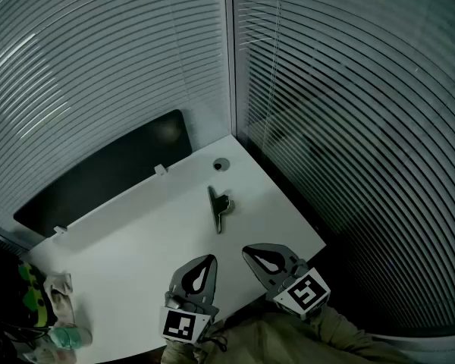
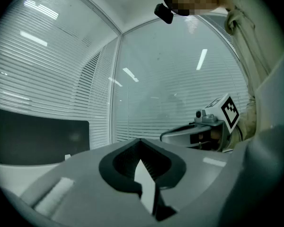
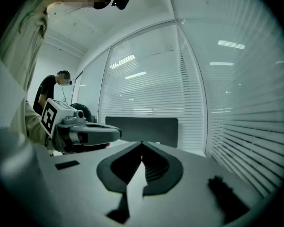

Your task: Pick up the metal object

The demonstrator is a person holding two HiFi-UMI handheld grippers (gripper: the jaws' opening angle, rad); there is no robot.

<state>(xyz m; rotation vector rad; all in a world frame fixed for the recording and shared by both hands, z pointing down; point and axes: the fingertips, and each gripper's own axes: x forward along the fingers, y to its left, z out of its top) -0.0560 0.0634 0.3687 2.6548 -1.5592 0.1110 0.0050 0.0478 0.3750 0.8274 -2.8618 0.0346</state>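
Observation:
A slim dark metal object [image 1: 220, 207] lies flat on the white table [image 1: 136, 256], past both grippers. In the head view my left gripper [image 1: 210, 258] and my right gripper [image 1: 245, 249] hover side by side near the table's front edge, a short way from it. Both point toward it with jaws closed to a point and nothing between them. In the left gripper view the left gripper [image 2: 141, 141] shows its pads meeting. The right gripper [image 3: 142, 143] looks the same in its own view, where a dark blurred shape [image 3: 226, 201] sits low on the right.
A small round fitting [image 1: 221, 164] sits in the table's far corner. A dark panel [image 1: 106, 177] runs along the back edge, with blinds on the glass walls behind. Cloth and clutter [image 1: 57, 313] lie at the front left. A person [image 3: 51, 90] stands far off.

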